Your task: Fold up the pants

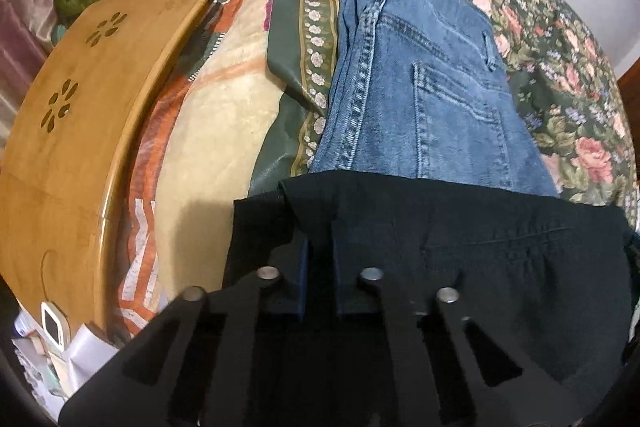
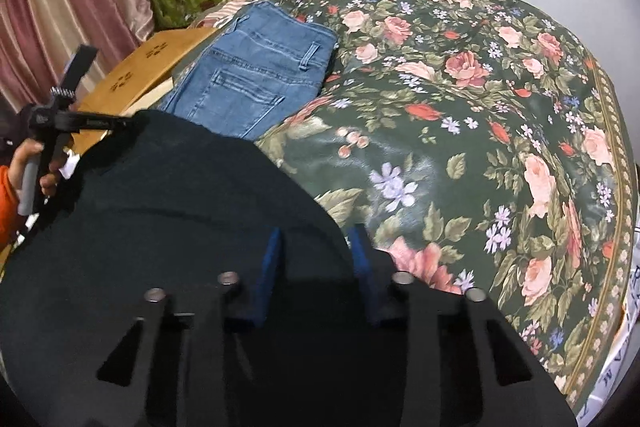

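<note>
On the bed, spread over the floral bedspread [image 2: 460,115], are the black pants [image 1: 500,267] I'm working on, lying right in front of both grippers. My left gripper [image 1: 320,259] is pinched down tight on the near edge of the black fabric, blue pads almost together with a fold of cloth bunched up between them. My right gripper [image 2: 316,259] sits at the other side of the same edge, and a strip of the black cloth runs between its fingers [image 2: 272,267]; the gap there is clearly wider, and since it's all dark on dark I honestly can't tell if the pads are actually pressing the fabric. From the right camera I can see my left hand [image 2: 28,167] wrapped around the other gripper's handle, orange sleeve [image 2: 6,203] showing. Just past the black pants is a folded pair of blue jeans [image 1: 420,79], back pocket up, touching their far edge. Off to the left is a wooden board [image 1: 80,131] with flower-shaped cutouts.
</note>
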Available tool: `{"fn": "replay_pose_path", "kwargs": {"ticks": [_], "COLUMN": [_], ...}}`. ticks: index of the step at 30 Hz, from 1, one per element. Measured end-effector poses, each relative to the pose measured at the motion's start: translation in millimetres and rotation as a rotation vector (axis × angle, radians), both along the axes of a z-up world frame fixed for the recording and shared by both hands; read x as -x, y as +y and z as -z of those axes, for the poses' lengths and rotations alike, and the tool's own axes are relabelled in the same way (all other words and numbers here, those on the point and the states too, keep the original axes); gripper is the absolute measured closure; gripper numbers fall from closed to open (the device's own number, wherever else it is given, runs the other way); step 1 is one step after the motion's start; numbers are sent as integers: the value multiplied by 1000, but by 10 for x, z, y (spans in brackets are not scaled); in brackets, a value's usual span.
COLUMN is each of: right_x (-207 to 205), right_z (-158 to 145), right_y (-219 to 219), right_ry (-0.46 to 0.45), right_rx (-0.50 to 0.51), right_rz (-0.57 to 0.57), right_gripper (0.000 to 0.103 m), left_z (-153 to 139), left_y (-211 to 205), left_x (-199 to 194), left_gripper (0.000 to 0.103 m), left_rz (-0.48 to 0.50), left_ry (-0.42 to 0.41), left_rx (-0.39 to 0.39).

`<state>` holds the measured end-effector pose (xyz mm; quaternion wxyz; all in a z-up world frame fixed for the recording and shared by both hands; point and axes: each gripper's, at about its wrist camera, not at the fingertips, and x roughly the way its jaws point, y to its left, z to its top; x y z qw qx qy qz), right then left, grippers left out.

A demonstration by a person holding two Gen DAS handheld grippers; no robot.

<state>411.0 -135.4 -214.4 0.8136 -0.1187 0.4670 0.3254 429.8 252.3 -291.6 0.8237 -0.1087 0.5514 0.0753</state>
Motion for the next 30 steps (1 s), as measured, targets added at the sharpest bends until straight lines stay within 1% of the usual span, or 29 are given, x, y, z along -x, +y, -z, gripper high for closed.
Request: {"fn": "replay_pose_path", "kwargs": {"ticks": [2, 5, 7, 12, 16, 19, 22, 26, 30], "right_x": [44, 102, 160, 315, 462, 629, 812, 1092, 1367], "right_z": [5, -11, -68, -353, -610, -766, -874, -972, -1016], "right_y": [21, 18, 21, -25, -70, -116, -165, -210, -242], "right_ry": [-5, -18, -52, -136, -158, -172, -183, -199, -203], "right_rx": [7, 10, 14, -25, -57, -74, -89, -101, -104], "right_rz": [-10, -10, 3, 35, 37, 27, 16, 1, -13], "right_gripper": [90, 97, 98, 98, 98, 98, 98, 98, 98], "left_z": [-51, -181, -328, -835, -1205, -1379, -1484, -1600, -1611], "left_y": [-21, -65, -81, -127, -205, -249, -271, -330, -382], "left_x": [23, 97, 178, 473, 827, 1093, 1370, 1770, 2145], "left_gripper": [98, 99, 99, 99, 99, 100, 100, 100, 100], "left_rz": [-1, 5, 5, 15, 37, 35, 27, 22, 19], "left_ry": [-7, -36, -73, -182, -257, -291, -316, -343, -354], "left_rx": [-12, -42, -56, -82, -126, -135, -138, -165, -185]}}
